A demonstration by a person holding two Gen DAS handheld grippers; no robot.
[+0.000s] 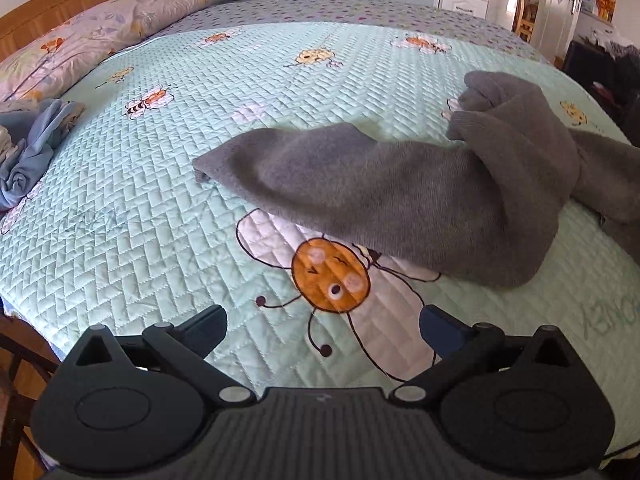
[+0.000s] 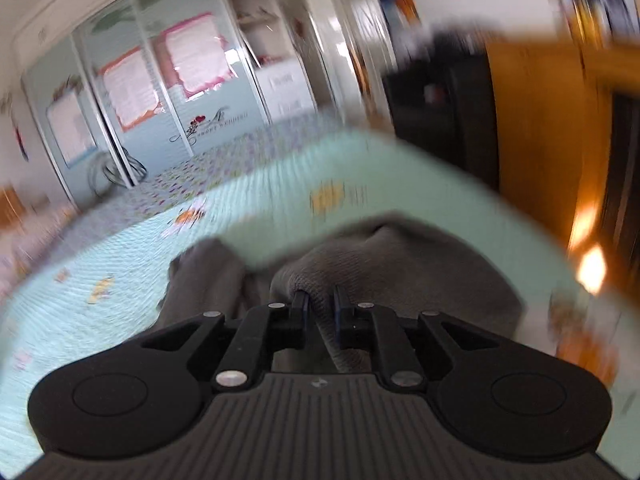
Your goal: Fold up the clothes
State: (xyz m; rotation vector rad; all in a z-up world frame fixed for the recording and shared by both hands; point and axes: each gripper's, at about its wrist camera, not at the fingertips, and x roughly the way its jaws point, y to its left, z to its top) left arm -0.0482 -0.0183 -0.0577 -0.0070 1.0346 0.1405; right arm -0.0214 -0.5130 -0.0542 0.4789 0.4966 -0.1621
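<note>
Grey garment (image 1: 400, 200) lies bunched across the bed's quilt (image 1: 140, 220), right of centre; nearest, left tongs (image 1: 324, 332) spread wide w/ nothing between, hovering just short of it. Right tongs (image 2: 320, 304) clenched on a fold of that grey knit, view blurred. Far left: pillow (image 1: 100, 36) & blue cloth (image 1: 32, 152).

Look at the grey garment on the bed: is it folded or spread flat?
Neither: the grey garment lies bunched and draped on the quilt, one part lifted. The right gripper pinches an edge; the left gripper is open.
</note>
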